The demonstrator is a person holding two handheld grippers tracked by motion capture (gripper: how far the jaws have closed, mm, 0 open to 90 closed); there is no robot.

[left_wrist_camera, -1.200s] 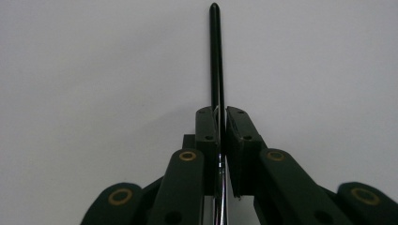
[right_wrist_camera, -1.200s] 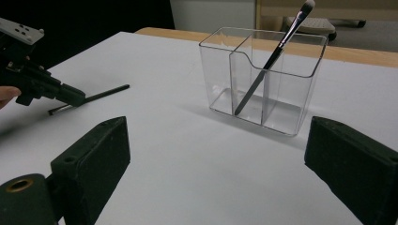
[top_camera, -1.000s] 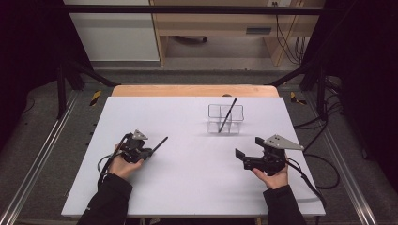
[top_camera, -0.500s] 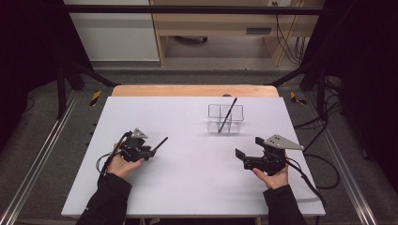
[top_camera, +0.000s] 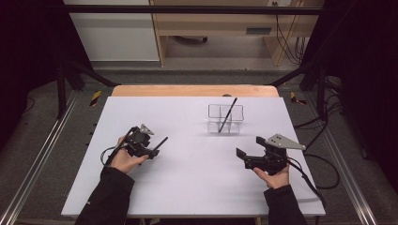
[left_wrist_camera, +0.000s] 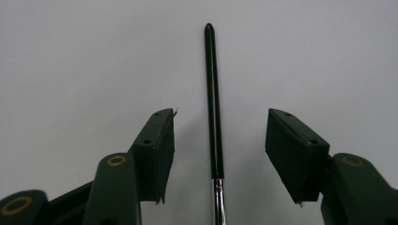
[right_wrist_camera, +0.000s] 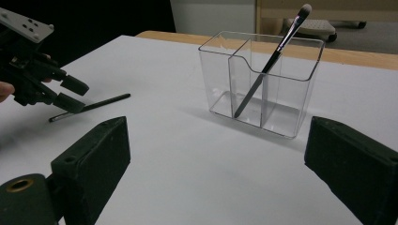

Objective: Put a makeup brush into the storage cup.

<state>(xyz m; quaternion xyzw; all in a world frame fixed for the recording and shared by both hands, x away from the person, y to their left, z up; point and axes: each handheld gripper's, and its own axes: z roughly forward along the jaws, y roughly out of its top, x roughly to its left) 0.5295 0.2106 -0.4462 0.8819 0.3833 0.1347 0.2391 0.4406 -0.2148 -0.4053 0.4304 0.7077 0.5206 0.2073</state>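
Note:
A black-handled makeup brush with a silver ferrule lies on the white table, between the jaws of my left gripper. The jaws stand open, one on each side of the handle, and do not touch it. From above, the left gripper sits at the table's left, and the brush points away to the right. A second brush leans in a clear two-compartment holder. My right gripper is open and holds nothing, aimed at the holder from the near right.
The clear holder stands at the back middle of the table. A wooden strip runs along the far edge. Cables trail from both grippers over the near table. Black frame posts and metal rails flank the table.
The left gripper has shifted very slightly over the lying brush. The right gripper, the holder and its brush have stayed where they were.

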